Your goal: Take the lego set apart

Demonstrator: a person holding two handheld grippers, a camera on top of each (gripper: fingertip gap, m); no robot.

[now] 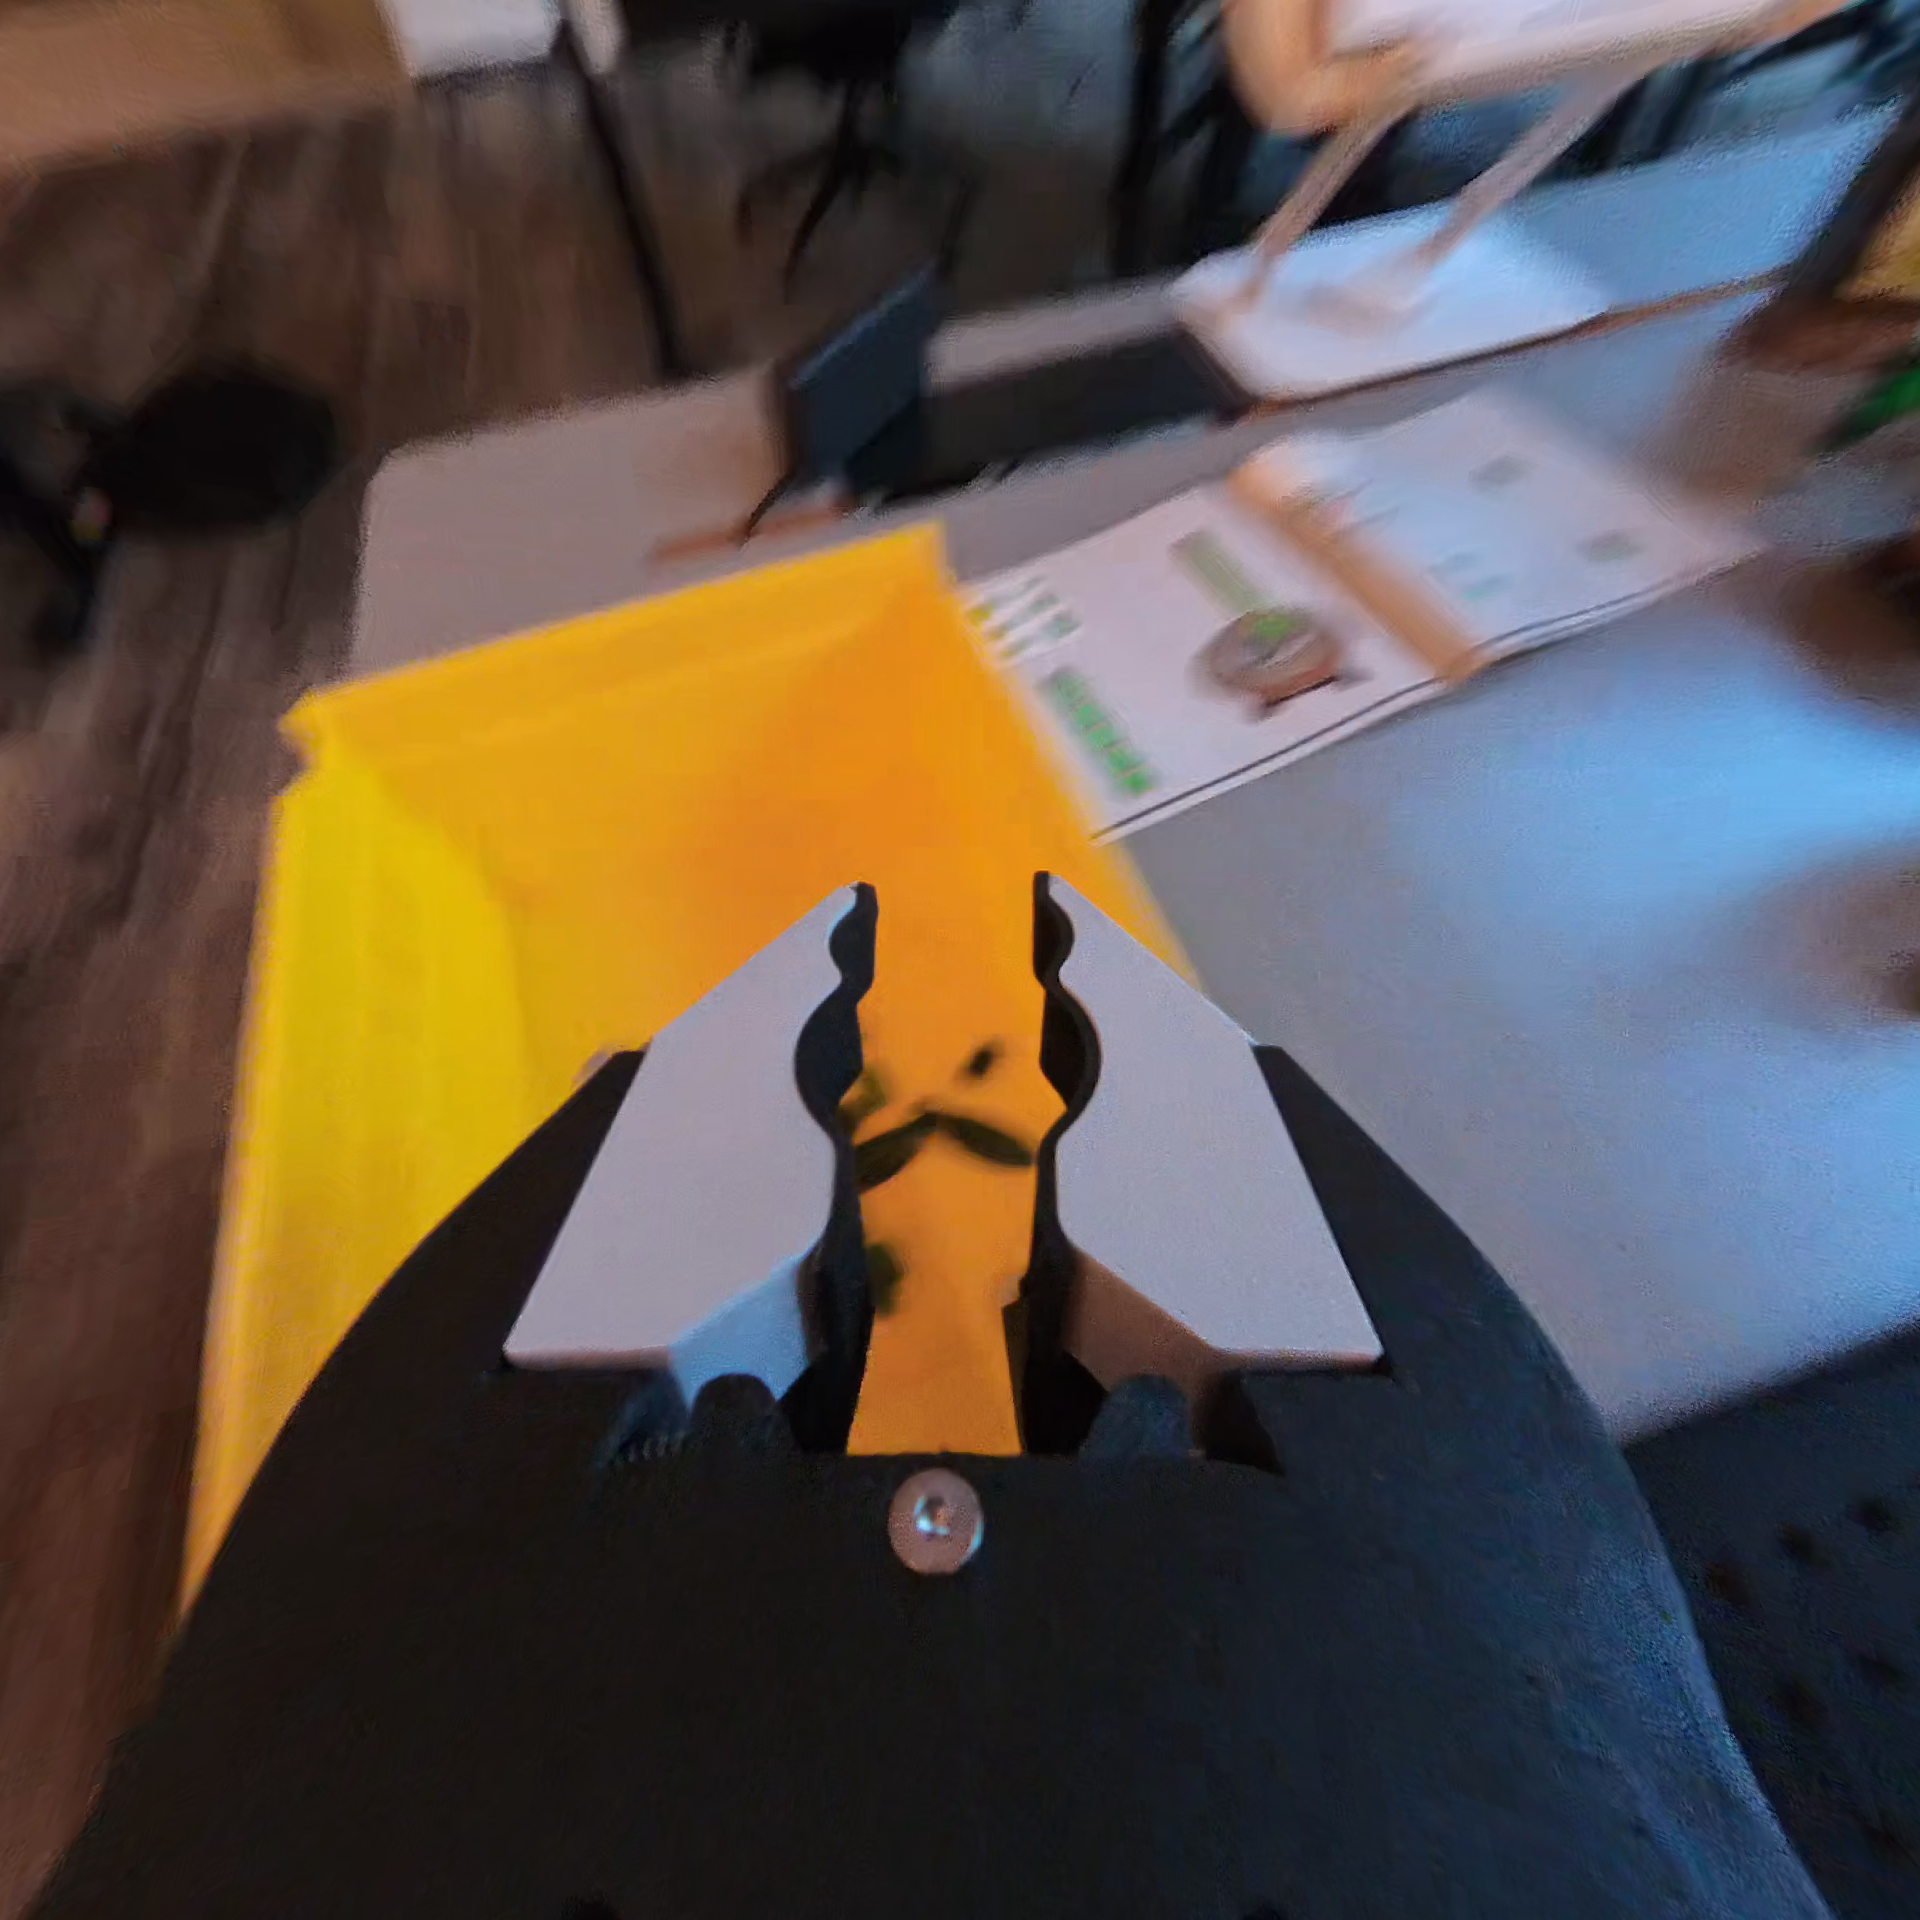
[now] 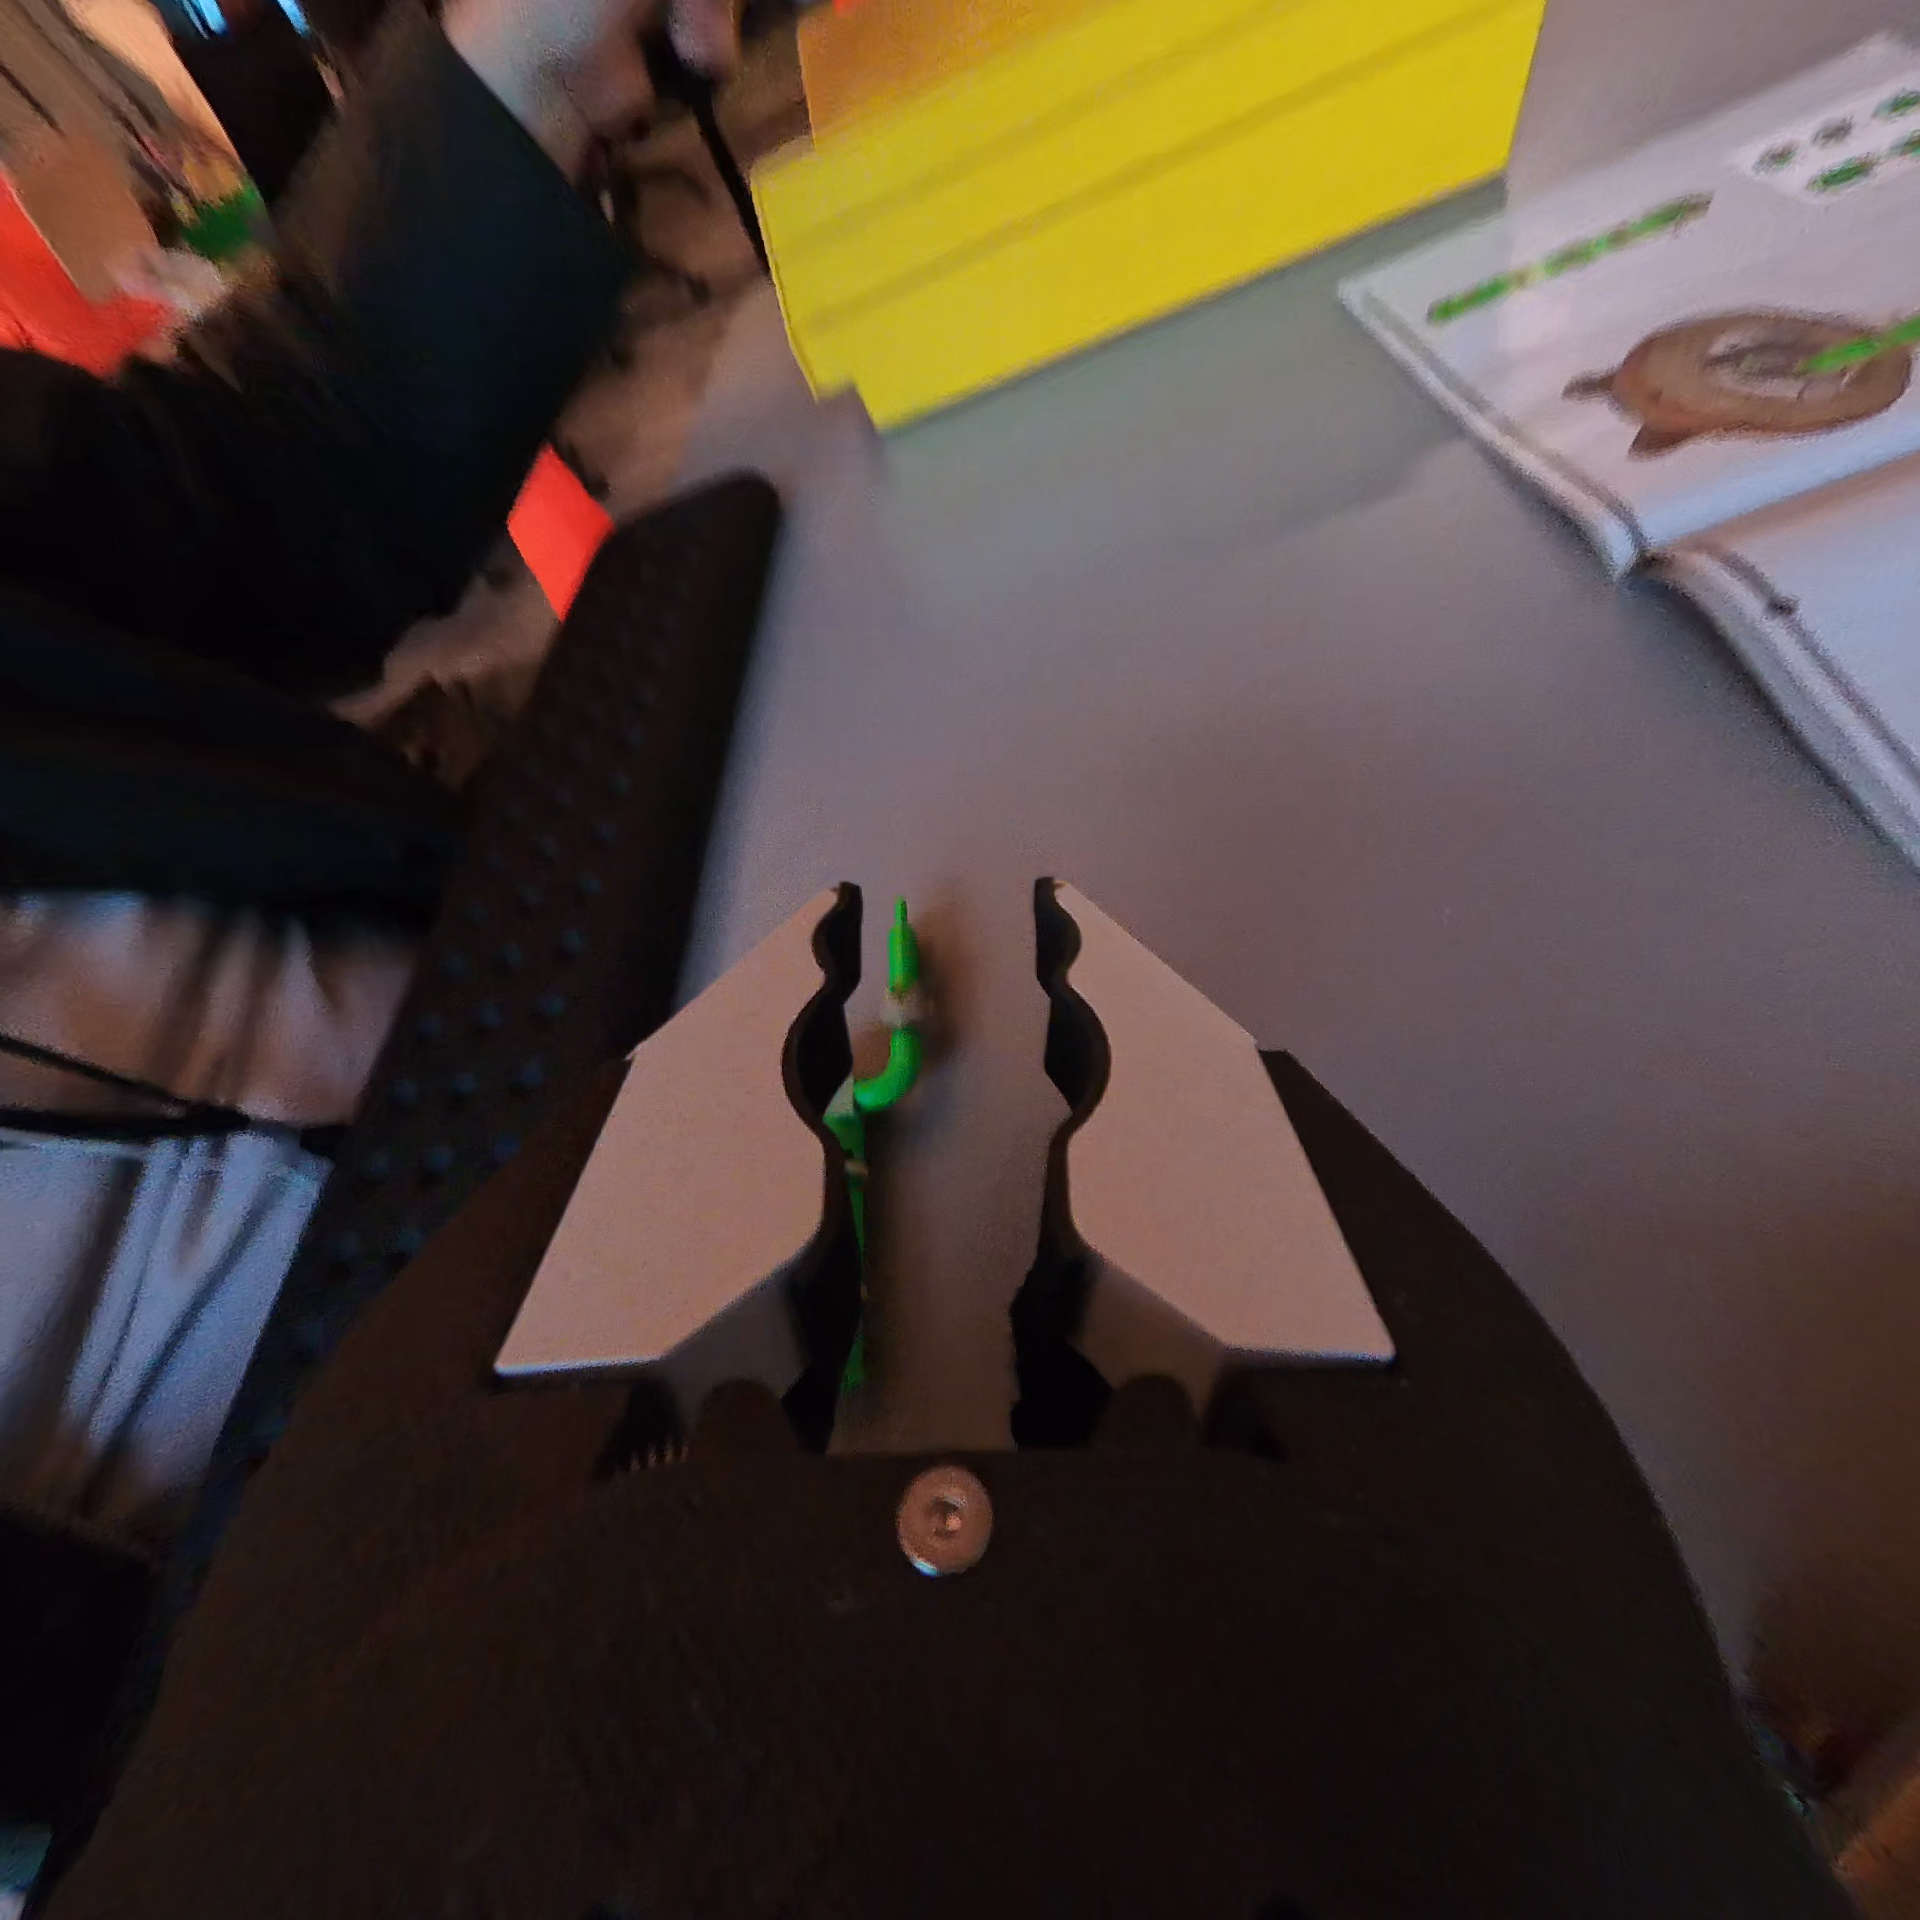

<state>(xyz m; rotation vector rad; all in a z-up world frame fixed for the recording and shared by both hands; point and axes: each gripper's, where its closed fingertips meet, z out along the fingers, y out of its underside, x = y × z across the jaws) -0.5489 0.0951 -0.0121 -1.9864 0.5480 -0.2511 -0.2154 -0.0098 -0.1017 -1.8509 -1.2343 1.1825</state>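
Observation:
In the left wrist view, my left gripper (image 1: 948, 894) is open and empty, hovering over an open yellow bin (image 1: 582, 831). Several small dark green leaf-like lego pieces (image 1: 935, 1138) lie on the bin's floor, seen between my fingers. In the right wrist view, my right gripper (image 2: 948, 894) is open just above the grey table (image 2: 1247, 727). A thin bright green lego stem (image 2: 894, 1070) with a pale joint sits between the jaws, close against the inner side of the left finger; the right finger does not touch it. The view is too blurred to tell whether it rests on the table.
An open instruction booklet (image 1: 1299, 623) lies on the table right of the bin; it also shows in the right wrist view (image 2: 1714, 343), next to the bin's yellow outer wall (image 2: 1143, 208). A black perforated mat (image 2: 623, 779) lines the table's left edge. A person in dark clothes (image 2: 312, 468) sits beyond it.

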